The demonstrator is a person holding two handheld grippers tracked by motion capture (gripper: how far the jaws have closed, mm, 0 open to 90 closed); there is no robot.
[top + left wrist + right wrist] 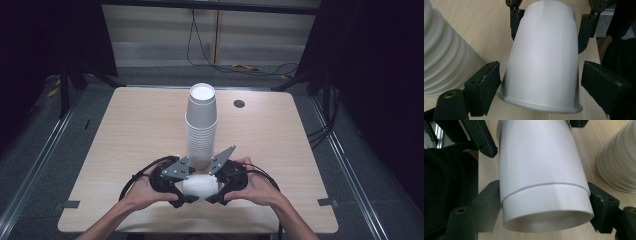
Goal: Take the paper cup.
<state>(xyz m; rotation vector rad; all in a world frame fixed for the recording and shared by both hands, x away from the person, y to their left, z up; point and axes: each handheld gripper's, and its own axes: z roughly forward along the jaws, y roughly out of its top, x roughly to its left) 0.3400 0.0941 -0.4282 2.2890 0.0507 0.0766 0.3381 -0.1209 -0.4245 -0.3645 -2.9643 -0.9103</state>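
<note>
A white paper cup (200, 186) lies on its side near the table's front edge, held between both grippers. My left gripper (176, 196) is shut on its wide rim end (541, 75). One jaw touches the wall and the other sits a sliver off it. My right gripper (216, 196) is shut on the base end (544, 195), with both jaws pressed to the wall and the hollow base facing its camera. A faint step rings the cup near that base. Just behind the grippers stands a tall stack of upturned white cups (201, 125).
The wooden table (125, 130) has a small dark round hole cover (239, 103) at the back right. The stack's ribbed side (446, 55) is close beside the held cup and also shows (619, 162). Dark floor and rails flank the table.
</note>
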